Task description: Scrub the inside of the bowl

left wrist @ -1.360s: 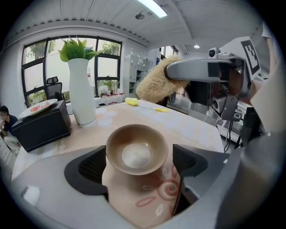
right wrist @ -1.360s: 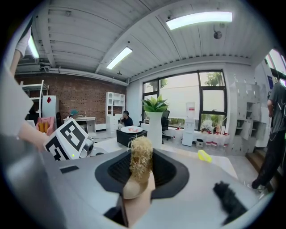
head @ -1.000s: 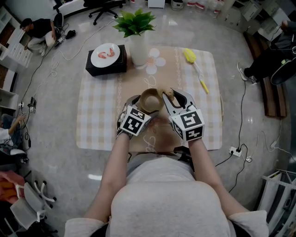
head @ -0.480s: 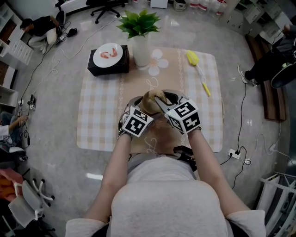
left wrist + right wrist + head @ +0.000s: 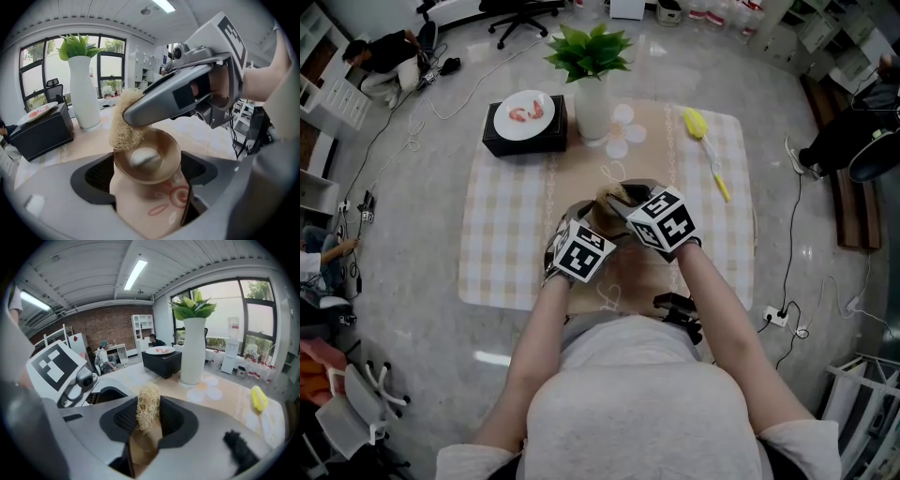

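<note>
A small brown bowl [image 5: 148, 157] sits tilted between the jaws of my left gripper [image 5: 147, 165], which is shut on its sides. My right gripper [image 5: 149, 416] is shut on a straw-coloured loofah scrubber [image 5: 148, 409]. In the left gripper view the scrubber [image 5: 123, 127] presses on the bowl's far left rim and inner wall, under the right gripper [image 5: 140, 112]. From the head view the right gripper [image 5: 619, 202] reaches across the bowl [image 5: 595, 214] from the right, and the left gripper [image 5: 579, 230] holds it from below left. The bowl's inside is mostly hidden there.
A checked cloth [image 5: 502, 220] covers the table. A white vase with a green plant [image 5: 592, 98] stands at the back, a black box with a plate of food [image 5: 525, 122] to its left. A yellow brush [image 5: 698, 131] lies at the back right.
My right gripper has swung left with the scrubber, from beside the bowl's right edge to over and into the bowl. The left gripper holds the bowl in about the same place.
</note>
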A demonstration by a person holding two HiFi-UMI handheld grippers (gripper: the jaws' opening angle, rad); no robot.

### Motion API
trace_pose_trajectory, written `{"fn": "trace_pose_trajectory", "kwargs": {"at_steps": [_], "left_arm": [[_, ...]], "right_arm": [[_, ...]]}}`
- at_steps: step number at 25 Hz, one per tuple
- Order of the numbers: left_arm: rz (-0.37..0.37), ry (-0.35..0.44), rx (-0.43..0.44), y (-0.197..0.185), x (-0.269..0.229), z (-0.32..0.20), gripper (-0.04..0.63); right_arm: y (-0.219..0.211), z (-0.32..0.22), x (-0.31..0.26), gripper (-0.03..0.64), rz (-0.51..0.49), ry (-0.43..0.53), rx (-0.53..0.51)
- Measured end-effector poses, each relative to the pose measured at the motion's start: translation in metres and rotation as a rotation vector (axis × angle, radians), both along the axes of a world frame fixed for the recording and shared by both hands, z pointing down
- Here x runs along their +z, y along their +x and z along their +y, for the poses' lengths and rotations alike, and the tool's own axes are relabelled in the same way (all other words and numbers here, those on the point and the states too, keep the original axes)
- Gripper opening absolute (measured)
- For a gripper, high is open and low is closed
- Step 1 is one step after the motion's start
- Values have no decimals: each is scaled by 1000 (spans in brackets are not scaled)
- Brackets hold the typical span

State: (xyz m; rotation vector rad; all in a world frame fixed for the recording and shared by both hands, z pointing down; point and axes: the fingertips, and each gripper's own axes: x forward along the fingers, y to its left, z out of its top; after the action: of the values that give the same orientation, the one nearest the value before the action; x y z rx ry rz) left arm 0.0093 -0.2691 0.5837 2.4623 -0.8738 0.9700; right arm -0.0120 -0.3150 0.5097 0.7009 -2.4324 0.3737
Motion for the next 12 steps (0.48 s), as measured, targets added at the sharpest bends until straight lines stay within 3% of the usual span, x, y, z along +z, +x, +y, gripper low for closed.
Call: {"fn": "trace_pose_trajectory", "kwargs": {"at_steps": [12], "left_arm": [[2,-8,4,0,0,0,457]], "right_arm": [[34,-11,2,106,33,-20,39]]}}
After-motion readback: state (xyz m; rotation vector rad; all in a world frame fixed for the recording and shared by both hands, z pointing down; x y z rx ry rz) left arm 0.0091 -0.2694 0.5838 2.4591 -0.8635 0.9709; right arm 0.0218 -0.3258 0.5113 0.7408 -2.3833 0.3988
